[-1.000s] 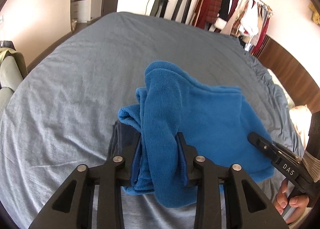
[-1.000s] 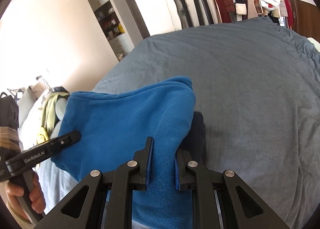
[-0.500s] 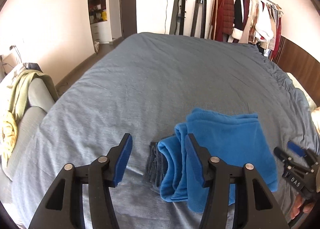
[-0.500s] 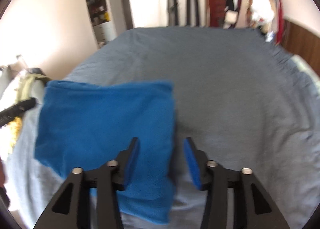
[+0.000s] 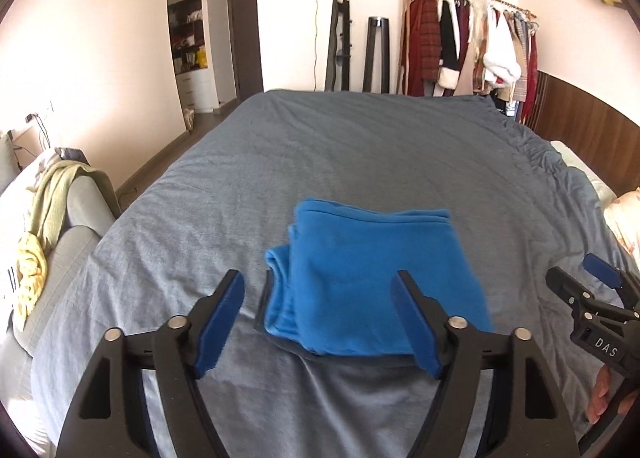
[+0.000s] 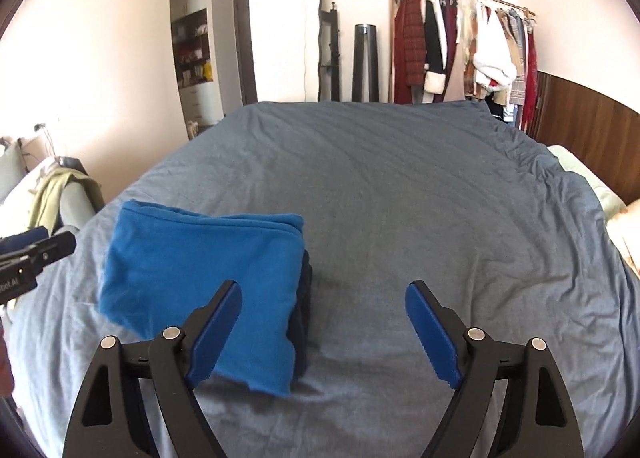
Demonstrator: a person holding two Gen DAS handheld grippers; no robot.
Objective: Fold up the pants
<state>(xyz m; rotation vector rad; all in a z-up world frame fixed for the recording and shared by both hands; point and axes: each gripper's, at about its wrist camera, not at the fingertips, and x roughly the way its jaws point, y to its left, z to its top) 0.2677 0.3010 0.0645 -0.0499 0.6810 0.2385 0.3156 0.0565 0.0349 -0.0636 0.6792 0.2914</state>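
Both grippers, left gripper (image 5: 320,322) and right gripper (image 6: 324,334), have just opened, releasing folded blue fleece pants (image 5: 372,282) near bed's (image 5: 360,145) front edge; jaws empty.

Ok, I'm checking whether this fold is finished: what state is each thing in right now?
blue pants: folded into a compact stack, lying on the bed, released
left gripper: open, jaws just opened, nothing between pads
right gripper: open, jaws just opened, holding nothing
grey bedspread: spread out, lightly wrinkled
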